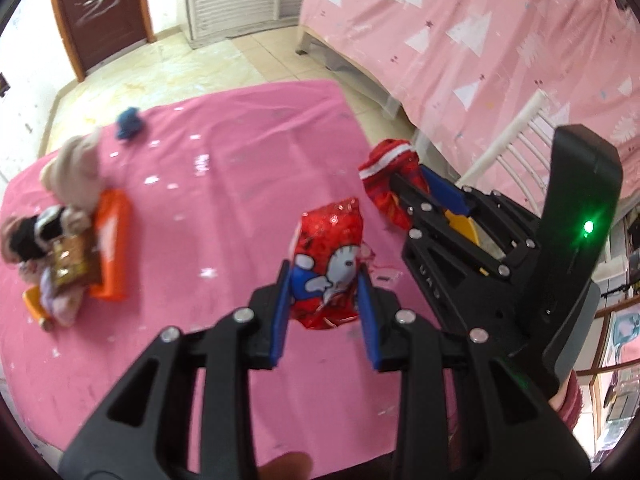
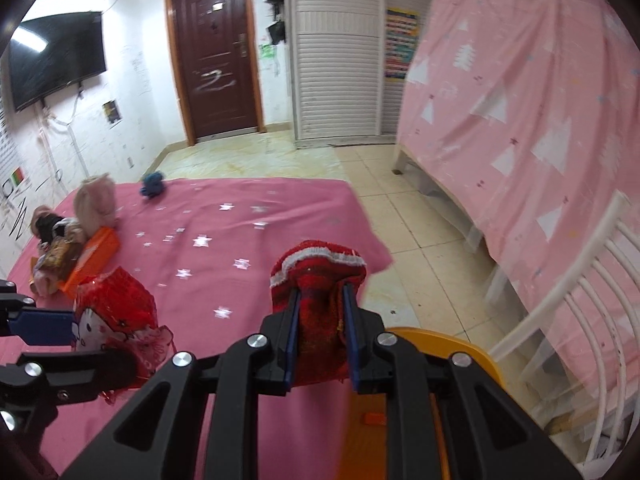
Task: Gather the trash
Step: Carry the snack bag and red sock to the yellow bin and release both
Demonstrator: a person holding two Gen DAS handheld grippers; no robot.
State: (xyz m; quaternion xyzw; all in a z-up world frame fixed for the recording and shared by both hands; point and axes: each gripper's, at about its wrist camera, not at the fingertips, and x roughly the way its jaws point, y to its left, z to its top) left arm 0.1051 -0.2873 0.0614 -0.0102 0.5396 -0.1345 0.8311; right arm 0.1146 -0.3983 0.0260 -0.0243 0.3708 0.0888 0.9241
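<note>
Our left tool (image 1: 324, 280) clenches a crinkly red foil wrapper (image 1: 330, 268); at its two o'clock our right tool (image 2: 320, 328) clenches a fuzzy red cloth (image 2: 316, 276), both above the pink-clothed counter (image 1: 224, 184).

Left wrist view: close above the pink star-dotted cloth (image 1: 224, 184), looking down steeply. Right wrist view: beside it, tilted less, facing the brown door (image 2: 216, 52). Both share that cloth.
</note>
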